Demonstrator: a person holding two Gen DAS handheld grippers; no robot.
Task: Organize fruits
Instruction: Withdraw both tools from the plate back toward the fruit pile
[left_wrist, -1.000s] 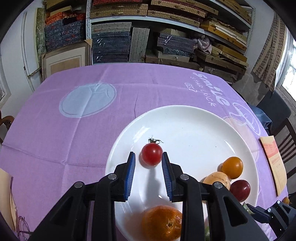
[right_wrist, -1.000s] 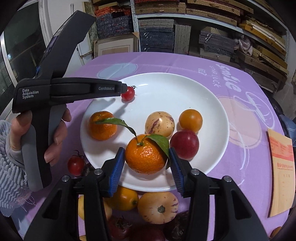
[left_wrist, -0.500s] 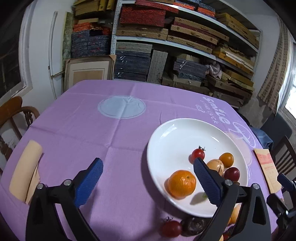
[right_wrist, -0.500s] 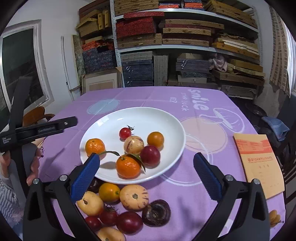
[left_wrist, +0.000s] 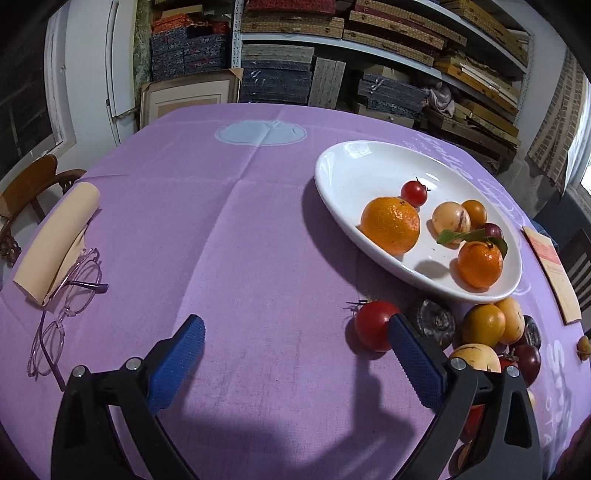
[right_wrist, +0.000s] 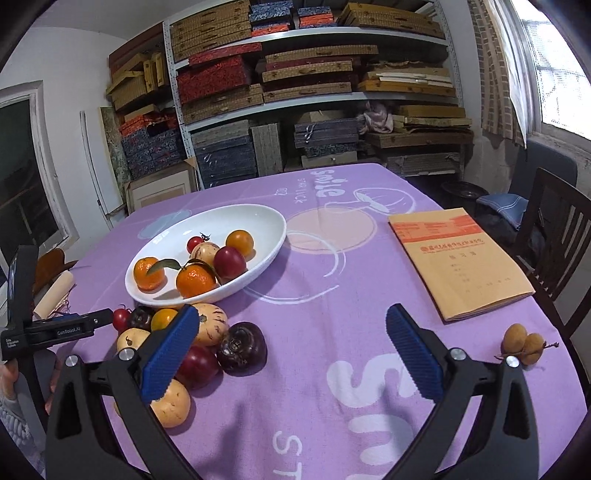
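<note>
A white plate (left_wrist: 332, 192) (right_wrist: 266, 221) holds a cherry tomato (left_wrist: 413, 192), a plain orange (left_wrist: 390, 225), a leafy mandarin (left_wrist: 480, 264) (right_wrist: 195, 280), a pale striped melon, a yellow tomato and a plum. Loose fruit lies in a pile on the cloth just in front of the plate, among it a red tomato (left_wrist: 371, 325) and a dark purple fruit (right_wrist: 242, 345). My left gripper (left_wrist: 294, 321) hangs open over bare cloth left of the pile. My right gripper (right_wrist: 292, 312) is open and empty, the pile by its left finger.
Glasses (left_wrist: 70, 295) and a rolled paper (left_wrist: 59, 236) lie at the table's left edge. An orange notebook (right_wrist: 461, 258) and two longans (right_wrist: 524, 343) lie on the right. A dark wooden chair (right_wrist: 554, 236) stands by the right edge. Shelves of boxes fill the back wall.
Both grippers opened wide and pulled back from the plate. The left let go of the cherry tomato, the right of the leafy mandarin; both fruits stay on the plate.
</note>
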